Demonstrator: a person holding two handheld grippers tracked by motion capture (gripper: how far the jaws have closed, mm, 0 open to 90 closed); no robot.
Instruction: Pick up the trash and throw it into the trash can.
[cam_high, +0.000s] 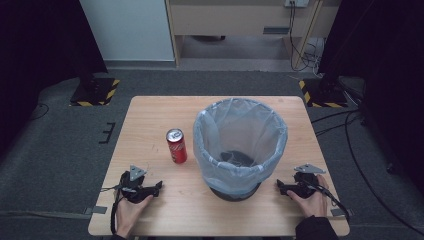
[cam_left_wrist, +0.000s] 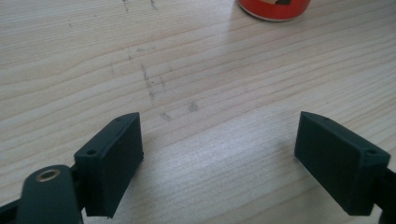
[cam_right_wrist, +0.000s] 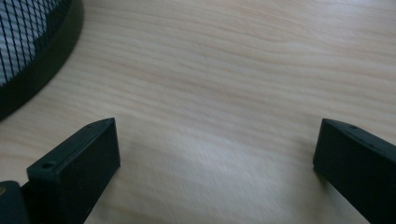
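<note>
Both grippers, left gripper and right gripper, rest on the table, jaws spread, empty; red can likely goes into the lined bin: grasp it mid-body, upright.

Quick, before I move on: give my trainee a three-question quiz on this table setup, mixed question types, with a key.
1. True or false: the can stands upright on the table.
2. Multiple choice: the bin is
A. lying on its side
B. upright, lined with a clear bag
C. upside down
3. Fill in: both the left claw and the right claw have jaws that are ____, holding nothing.

Key
1. True. It stands to the left of the bin, apart from it.
2. B
3. open
</note>
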